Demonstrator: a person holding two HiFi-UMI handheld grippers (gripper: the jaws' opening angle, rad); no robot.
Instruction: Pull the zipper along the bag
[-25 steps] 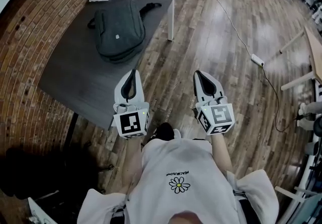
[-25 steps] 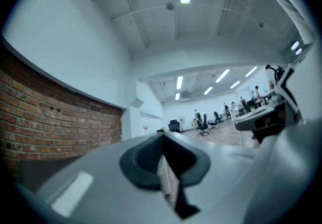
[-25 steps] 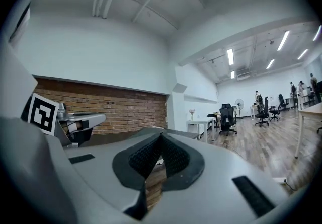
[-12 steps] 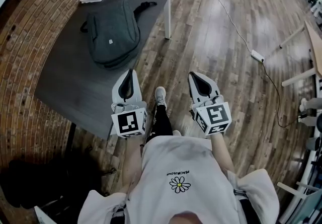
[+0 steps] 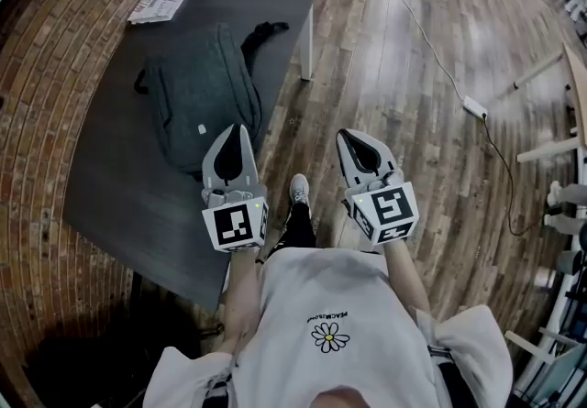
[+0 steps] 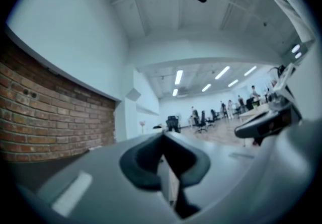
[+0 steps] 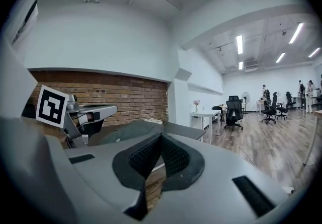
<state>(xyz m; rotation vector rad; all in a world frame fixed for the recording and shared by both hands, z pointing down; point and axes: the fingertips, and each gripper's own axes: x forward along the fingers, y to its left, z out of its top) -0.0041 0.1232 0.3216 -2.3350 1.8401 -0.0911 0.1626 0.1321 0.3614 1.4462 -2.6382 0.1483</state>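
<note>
Counter (image 5: 128,186): dark, filling the left centre of the head view. Its right edge runs from the top centre down toward the person's left side, with a white leg (image 5: 306,39) at the far right corner.
Left side: a brick wall (image 5: 37,122) stands close along the counter's left edge.
Open room: wood floor (image 5: 413,76) spreads to the right, with a power strip (image 5: 474,107) and its cable at the far right.
Bag (image 5: 206,90): dark grey, lying flat on the counter with its length running up and down the frame. Its strap (image 5: 261,30) trails toward the upper right edge, and a booklet (image 5: 158,5) lies beyond it at upper left.
Left claw (image 5: 241,127): closed, with nothing between the jaws. It sits over the counter's right edge, and its tip overlaps the bag's lower right corner in the head view. Contact cannot be told.
Right claw (image 5: 341,133): closed and empty, over the floor right of the counter edge and apart from the bag. A shoe (image 5: 298,188) shows between the two claws.
Zipper: the pull is too small to make out.
</note>
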